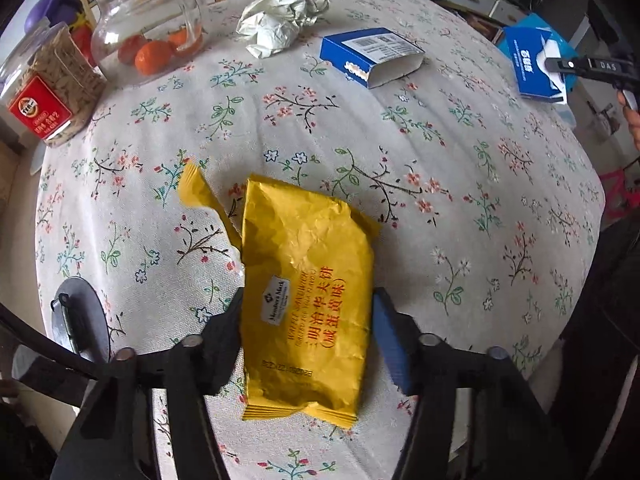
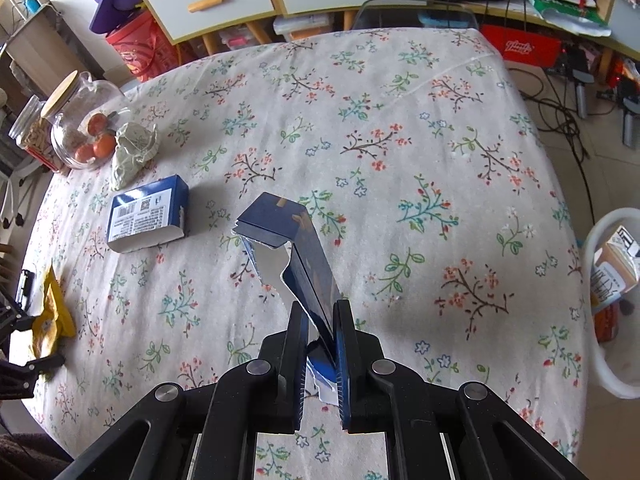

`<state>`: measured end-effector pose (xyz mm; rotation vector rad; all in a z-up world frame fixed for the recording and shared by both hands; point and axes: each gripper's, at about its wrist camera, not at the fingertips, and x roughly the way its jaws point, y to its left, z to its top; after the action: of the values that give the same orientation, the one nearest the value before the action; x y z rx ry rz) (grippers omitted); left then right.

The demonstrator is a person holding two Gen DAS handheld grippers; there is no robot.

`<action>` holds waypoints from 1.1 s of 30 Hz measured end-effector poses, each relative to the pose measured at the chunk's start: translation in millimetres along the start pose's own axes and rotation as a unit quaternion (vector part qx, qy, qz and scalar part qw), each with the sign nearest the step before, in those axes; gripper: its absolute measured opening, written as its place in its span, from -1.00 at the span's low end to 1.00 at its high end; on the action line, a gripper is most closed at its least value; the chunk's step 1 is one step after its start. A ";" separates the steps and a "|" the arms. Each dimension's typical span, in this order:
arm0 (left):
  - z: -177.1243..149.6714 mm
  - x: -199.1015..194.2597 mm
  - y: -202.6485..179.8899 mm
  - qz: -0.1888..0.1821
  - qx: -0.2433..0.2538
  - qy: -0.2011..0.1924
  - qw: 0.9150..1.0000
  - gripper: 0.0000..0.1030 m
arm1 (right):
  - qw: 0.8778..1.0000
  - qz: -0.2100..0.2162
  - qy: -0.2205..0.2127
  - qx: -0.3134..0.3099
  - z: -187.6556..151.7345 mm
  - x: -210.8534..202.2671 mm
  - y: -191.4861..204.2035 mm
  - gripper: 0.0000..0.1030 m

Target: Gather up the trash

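A yellow snack wrapper (image 1: pixel 304 292) lies flat on the floral tablecloth, between the jaws of my left gripper (image 1: pixel 308 312), which stand open on either side of it. It also shows in the right wrist view (image 2: pixel 50 312) at the left edge. My right gripper (image 2: pixel 322 320) is shut on a torn blue box (image 2: pixel 288 240) and holds it above the table; that box shows in the left wrist view (image 1: pixel 536 60). A second blue box (image 1: pixel 370 56) (image 2: pixel 148 212) and a crumpled white paper (image 1: pixel 280 20) (image 2: pixel 132 148) lie at the far side.
A glass jar of oranges (image 1: pixel 148 28) (image 2: pixel 88 124) and a jar with a red label (image 1: pixel 48 88) stand near the table's edge. A white bin (image 2: pixel 612 300) holding a carton stands on the floor to the right of the table. Drawers and clutter lie beyond.
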<state>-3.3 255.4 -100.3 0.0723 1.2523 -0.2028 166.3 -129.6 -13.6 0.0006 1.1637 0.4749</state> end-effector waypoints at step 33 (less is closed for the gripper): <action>145.0 -32.5 -180.7 -0.073 0.037 -0.103 0.991 -0.02 | 0.970 -0.049 -0.084 0.221 -33.0 -84.9 -192.7 -0.80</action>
<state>87.9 58.0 -13.8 0.0226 1.0440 -0.3736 180.2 -341.7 1.0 0.3615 1.0768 0.1166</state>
